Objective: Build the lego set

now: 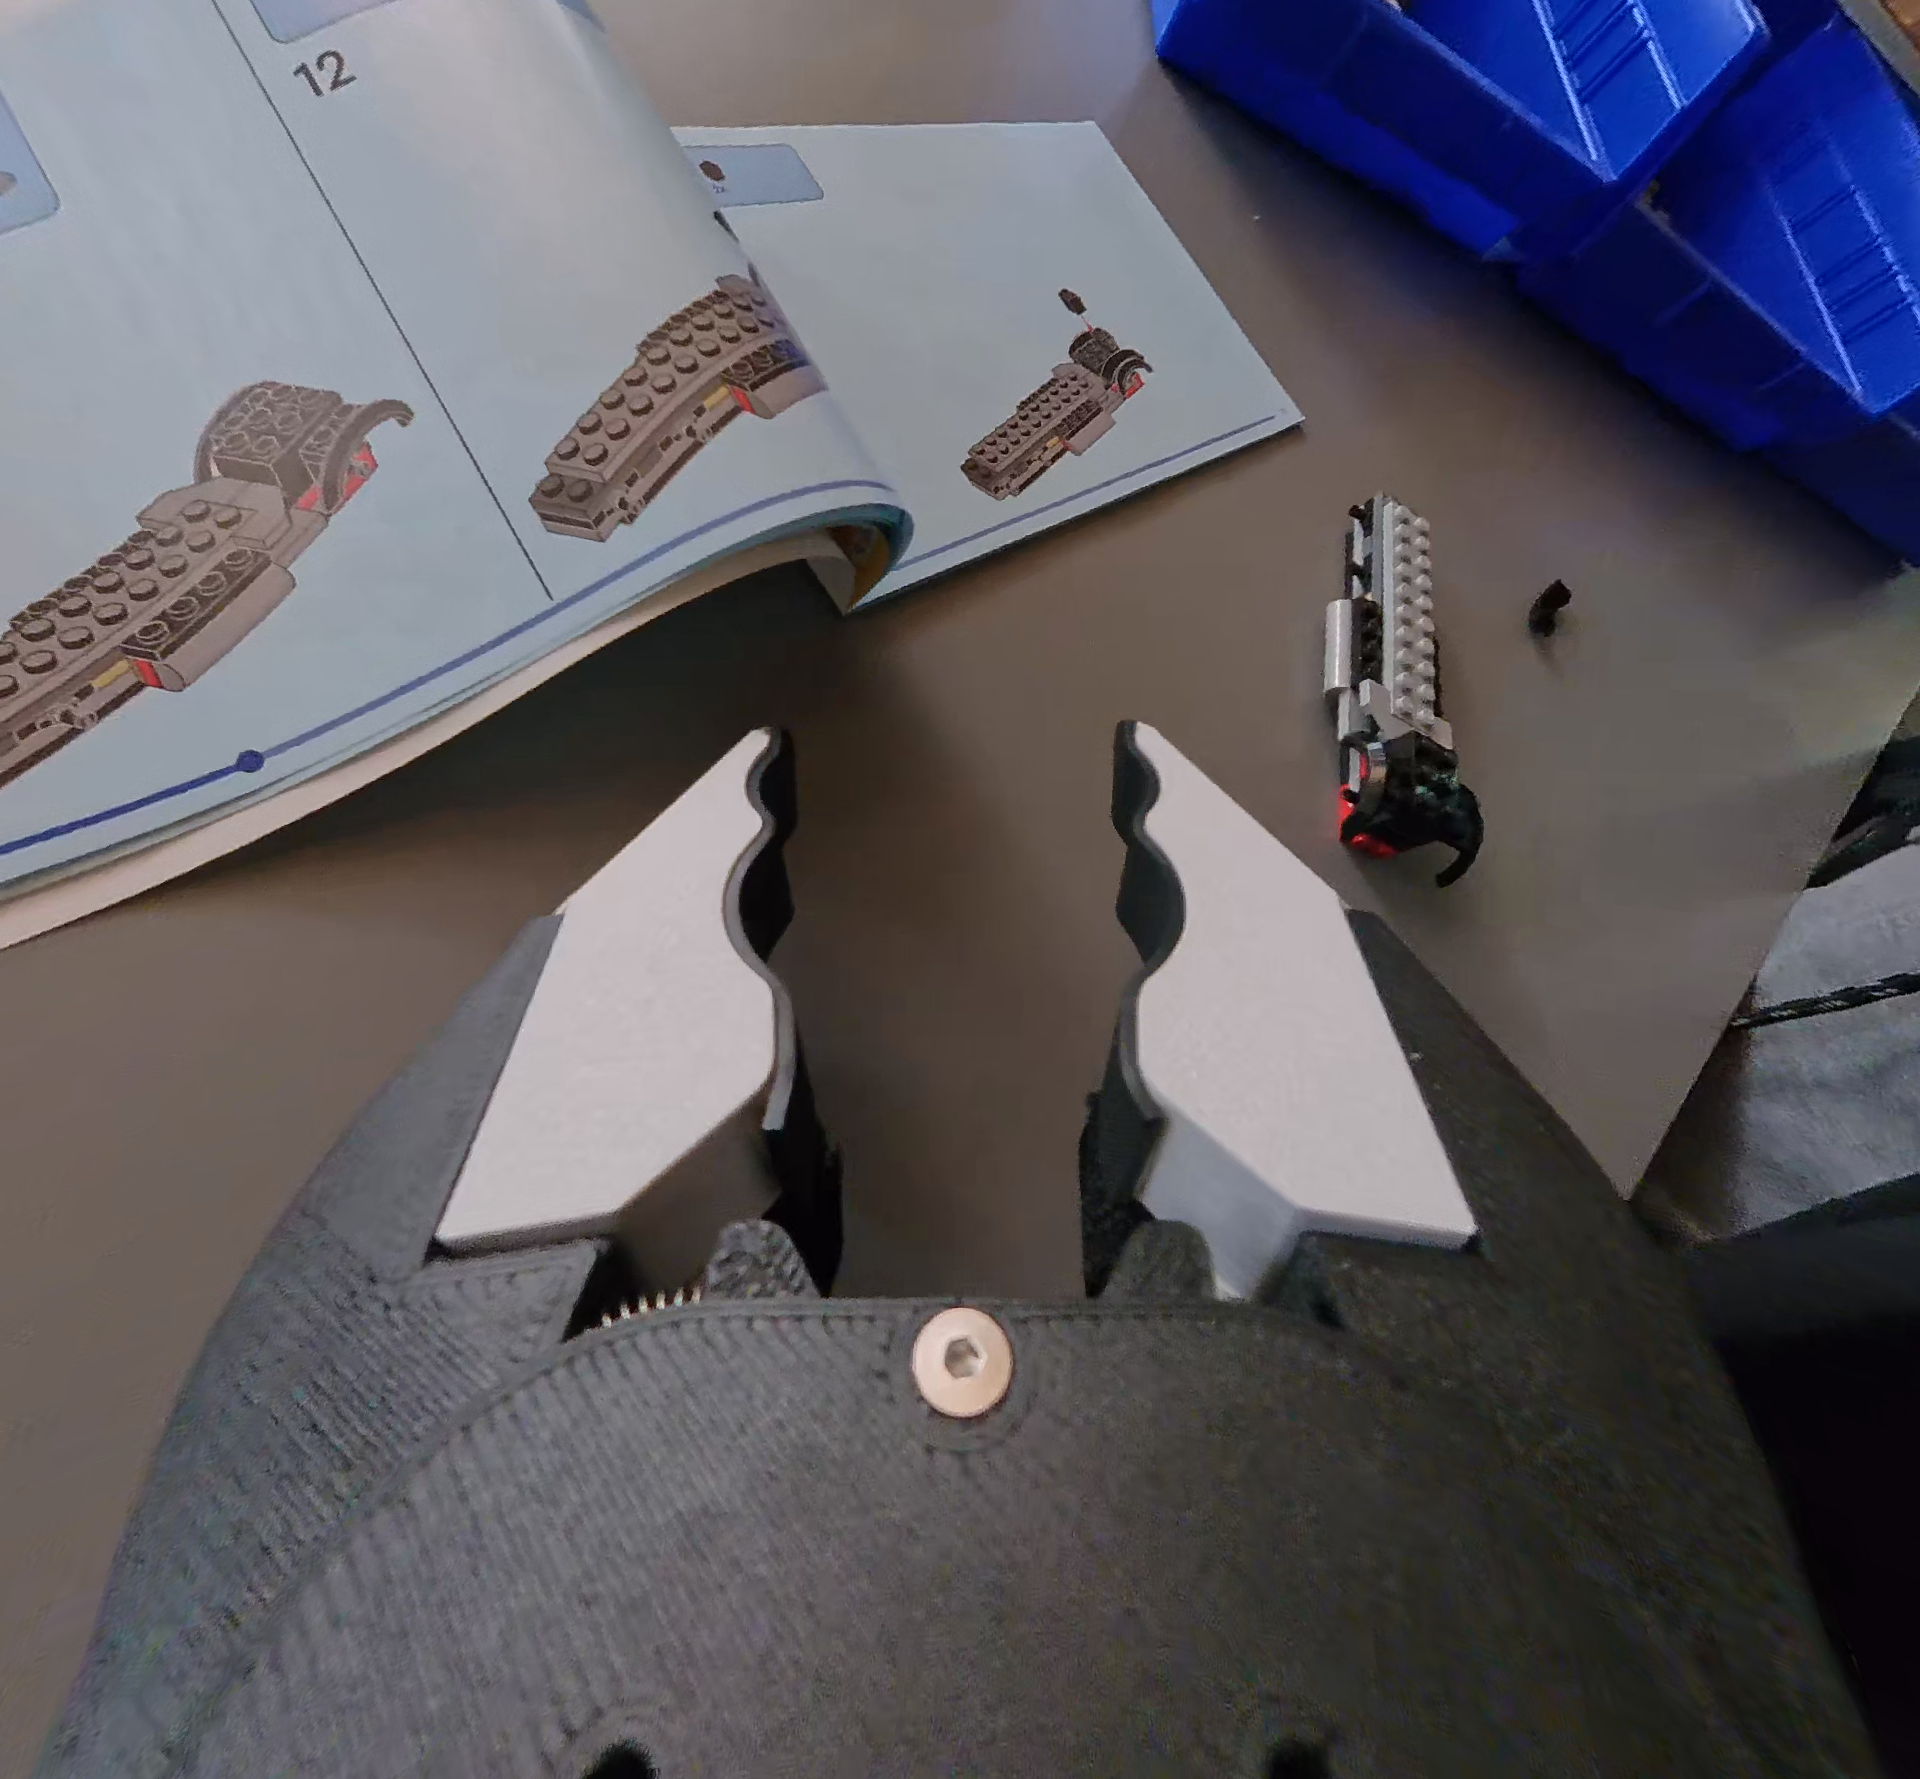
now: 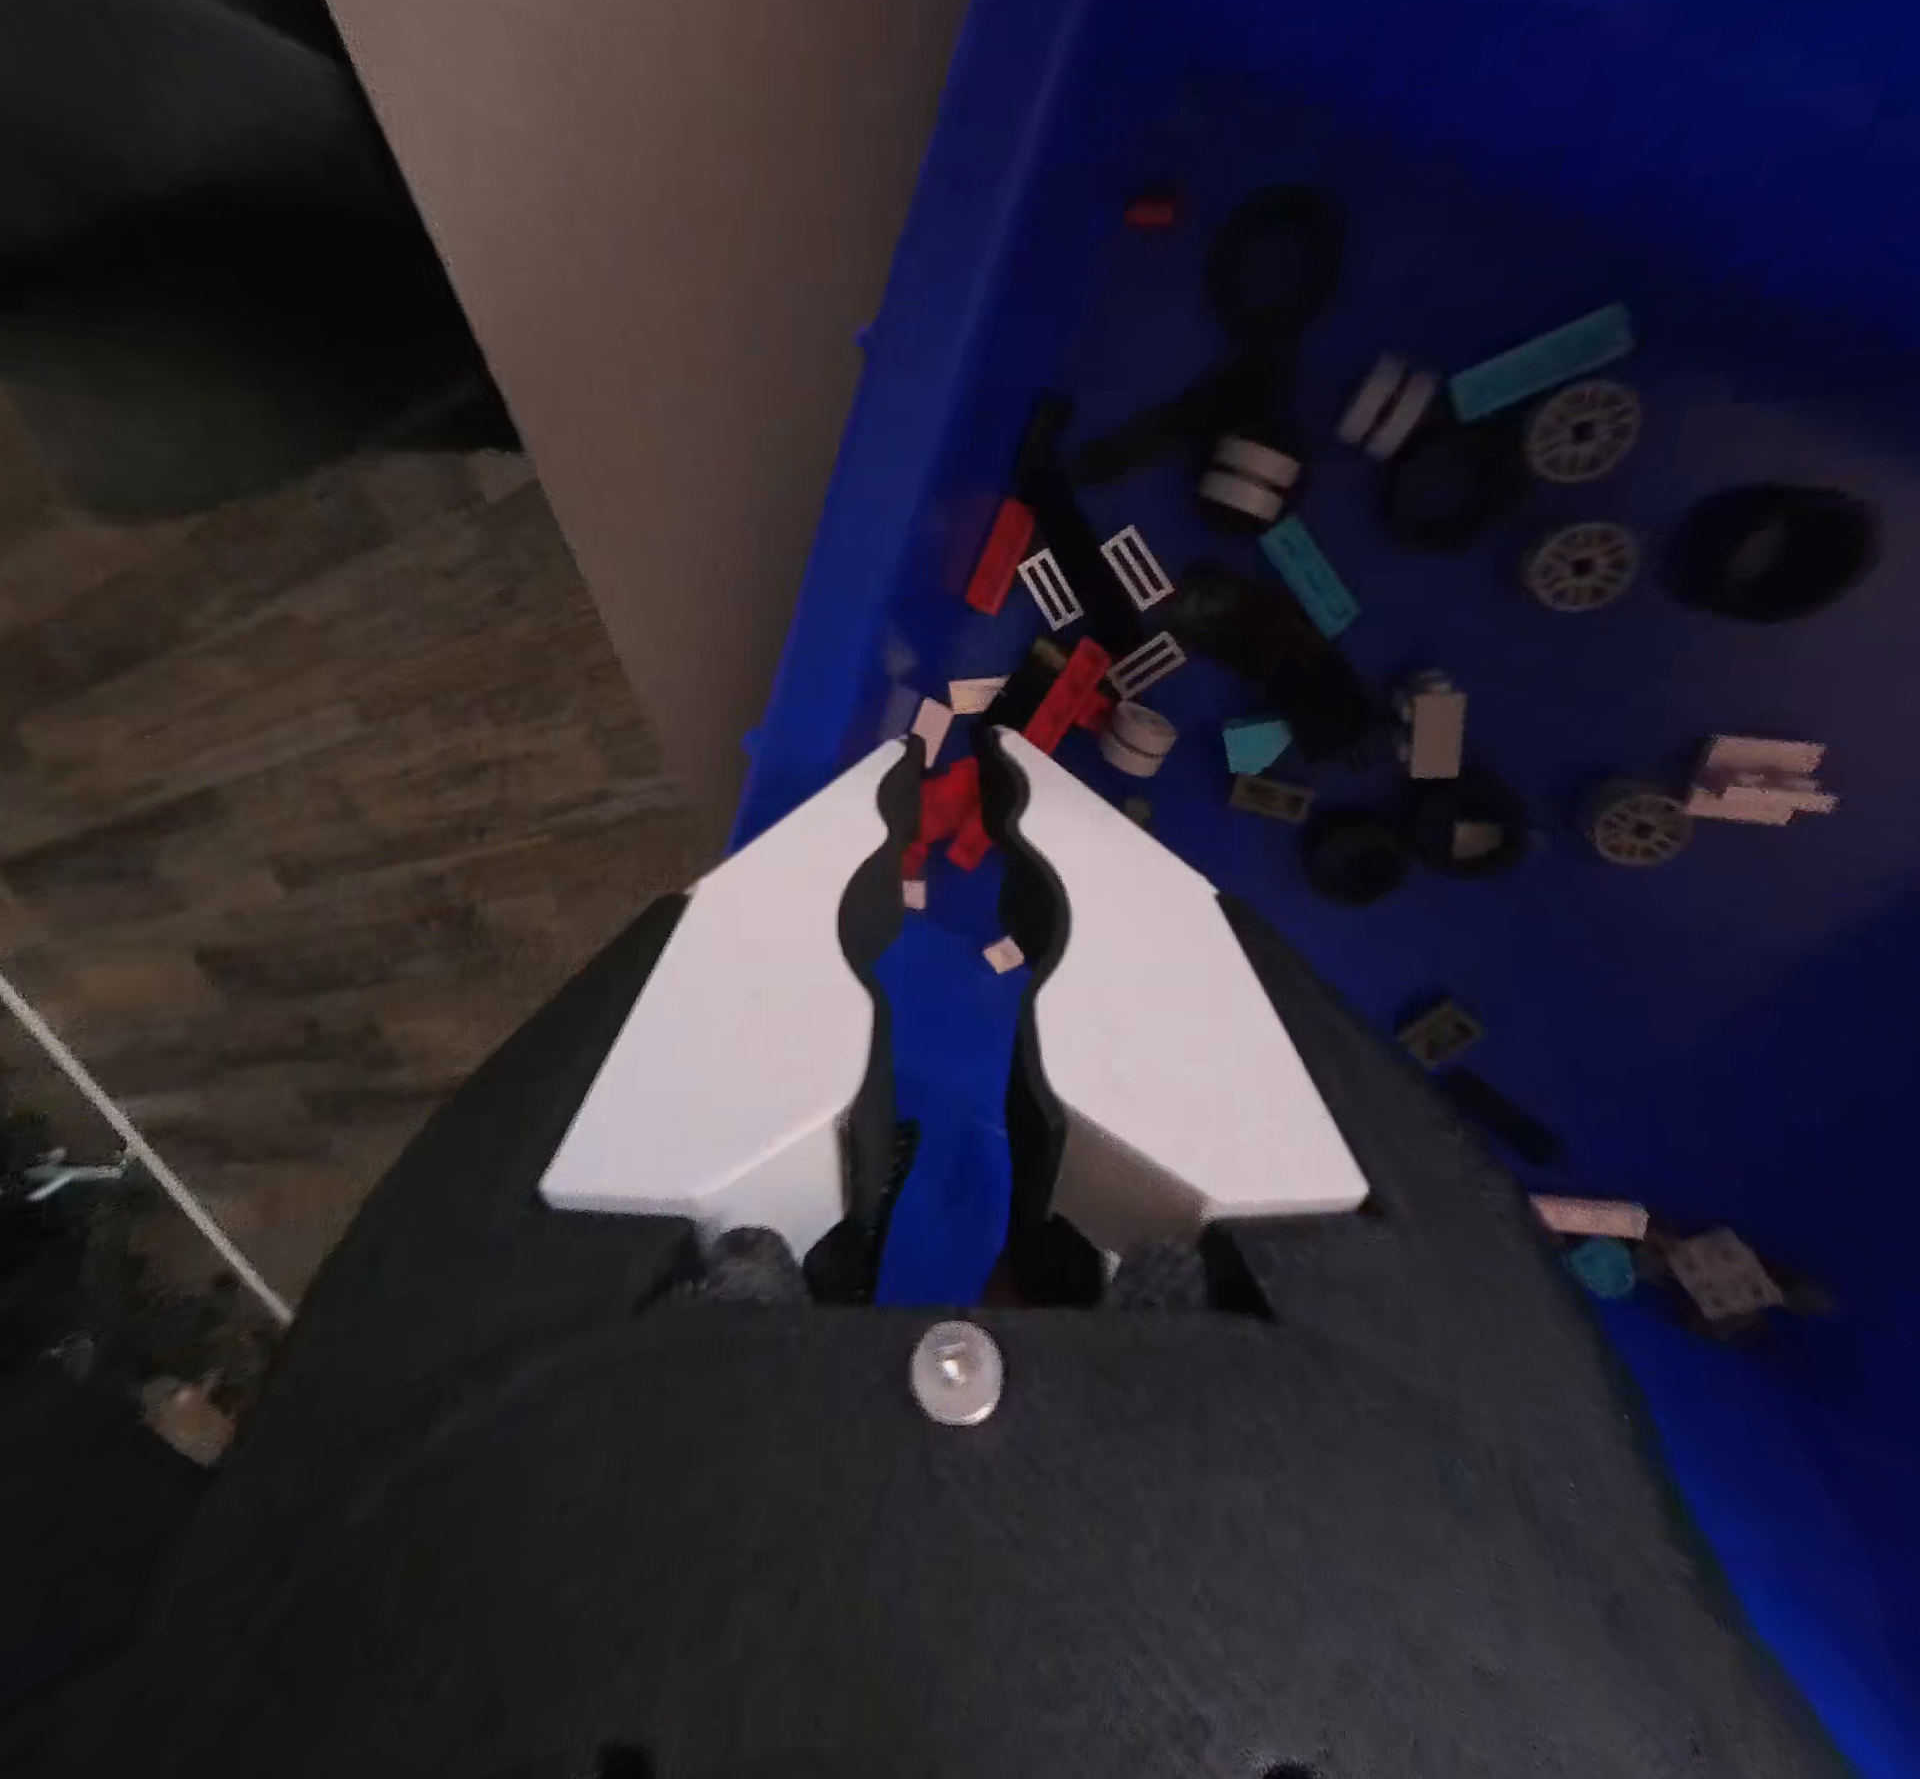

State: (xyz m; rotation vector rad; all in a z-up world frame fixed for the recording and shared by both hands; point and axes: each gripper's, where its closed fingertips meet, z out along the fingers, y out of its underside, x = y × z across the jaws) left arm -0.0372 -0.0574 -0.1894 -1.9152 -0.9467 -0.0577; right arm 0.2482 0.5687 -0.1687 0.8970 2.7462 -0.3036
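My left gripper (image 1: 945, 742) hangs over the grey-brown table (image 1: 935, 649), jaws spread wide, nothing between them, just bare tabletop in the gap. Right of its tip, near but apart, lies the partly built lego model (image 1: 1392, 680): long grey studded strip, black underside, red bits and a black curved hook at the near end. Just right of the model, a small loose black piece (image 1: 1549, 606) sits alone on the table. Left and ahead of the gripper, the instruction booklet (image 1: 436, 358) lies open, one page curling up, pale blue pages with build drawings. Blue plastic bins (image 1: 1621, 129) stand at top right, well beyond the model; dark parts are visible in one.

My right gripper (image 2: 948, 742) points down into a blue bin (image 2: 1351, 67), tips nearly together with only a narrow slit left. A red lego piece (image 2: 951, 820) shows in that slit near the tips; frame is blurred, so I cannot tell whether the jaws grip it or it only lies on the bin floor beneath. Just beyond the tips, another red piece (image 2: 1070, 690), white grille tiles (image 2: 1138, 569) and a red bar (image 2: 1000, 555). Farther out across the floor, teal bricks (image 2: 1541, 363), black tyres (image 2: 1766, 553), pale spoked wheel hubs (image 2: 1582, 430), and a tan brick (image 2: 1437, 737). Left of the bin, table edge (image 2: 623, 171), and a wood-pattern floor (image 2: 260, 742) below.
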